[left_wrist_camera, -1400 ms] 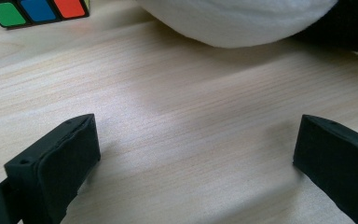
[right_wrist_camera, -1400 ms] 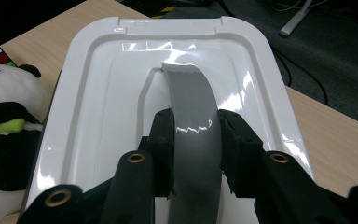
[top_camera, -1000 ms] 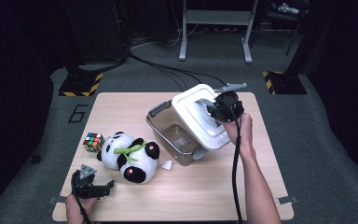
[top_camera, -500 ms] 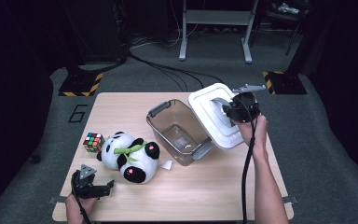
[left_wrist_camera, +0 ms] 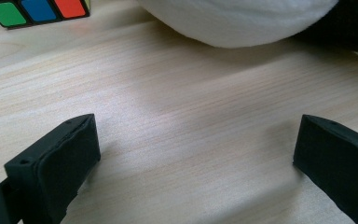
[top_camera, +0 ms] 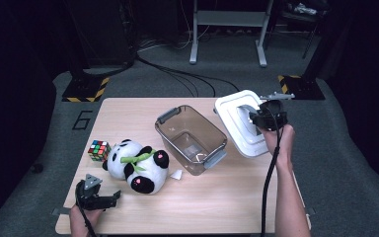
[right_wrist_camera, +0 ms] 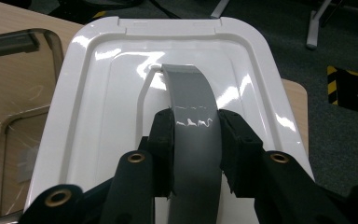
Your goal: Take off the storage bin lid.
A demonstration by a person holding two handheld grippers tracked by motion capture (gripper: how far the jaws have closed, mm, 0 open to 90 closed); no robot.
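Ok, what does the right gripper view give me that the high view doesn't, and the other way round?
The right gripper view alone shows the grip up close: the fingers of the right gripper pinch the lid's grey handle from both sides. The high view alone shows the panda plush, the colour cube, and the left gripper resting near the table's front edge. Both show the white lid, held past the clear bin, which stands open on the table.
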